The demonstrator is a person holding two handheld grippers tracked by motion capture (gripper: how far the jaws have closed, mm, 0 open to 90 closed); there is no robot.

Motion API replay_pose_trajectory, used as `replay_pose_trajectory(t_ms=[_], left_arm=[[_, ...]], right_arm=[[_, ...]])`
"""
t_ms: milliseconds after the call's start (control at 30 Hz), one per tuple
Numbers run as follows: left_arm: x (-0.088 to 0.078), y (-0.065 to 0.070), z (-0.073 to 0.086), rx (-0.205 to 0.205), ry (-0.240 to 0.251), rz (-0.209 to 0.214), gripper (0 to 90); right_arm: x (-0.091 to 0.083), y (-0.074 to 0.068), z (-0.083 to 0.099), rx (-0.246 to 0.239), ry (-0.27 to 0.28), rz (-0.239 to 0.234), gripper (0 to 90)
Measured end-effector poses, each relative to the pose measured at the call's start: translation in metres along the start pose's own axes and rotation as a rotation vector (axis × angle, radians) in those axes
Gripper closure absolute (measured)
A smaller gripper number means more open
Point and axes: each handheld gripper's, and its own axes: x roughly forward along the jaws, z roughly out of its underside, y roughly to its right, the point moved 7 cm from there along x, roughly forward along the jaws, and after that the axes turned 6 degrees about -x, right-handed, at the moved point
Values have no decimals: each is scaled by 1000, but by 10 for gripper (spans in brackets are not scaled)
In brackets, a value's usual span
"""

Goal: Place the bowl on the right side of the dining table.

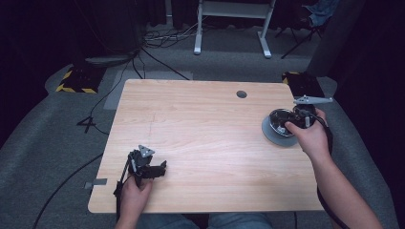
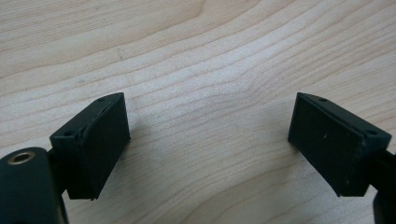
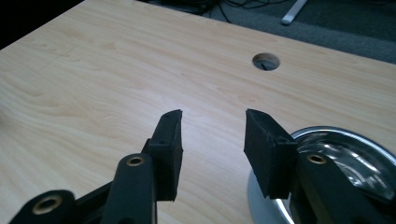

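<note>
right gripper view: right gripper [image 3: 212, 140] part-open and empty, steel bowl [image 3: 345, 154] beside its right finger, ready to grasp; left gripper [image 2: 208, 140] wide open, idle.

We see a light wood table [image 1: 200, 143] with a round hole [image 1: 241, 94], a grey plate [image 1: 273, 134] near its right edge, a shiny bowl [image 1: 279, 119] on the plate

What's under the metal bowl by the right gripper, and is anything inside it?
The metal bowl sits on a grey round plate on the table. The bowl's visible inside looks empty and shiny; the right gripper and hand cover part of it.
</note>
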Motion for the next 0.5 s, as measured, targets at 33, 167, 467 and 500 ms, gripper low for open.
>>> replay_pose_trajectory(t_ms=[33,167,467,500], left_arm=[[0,0,0,-1,1,-2,126],[0,0,0,-4,2,-1,126],[1,1,-1,-7,1,1,125],[1,1,-1,-7,2,1,125]], right_arm=[[1,-8,2,-5,-11,-15,574],[1,-19,7,-18,-28,-32,573],[0,-37,24,-50,-102,-56,567],[0,-37,27,-68,-115,-53,567]])
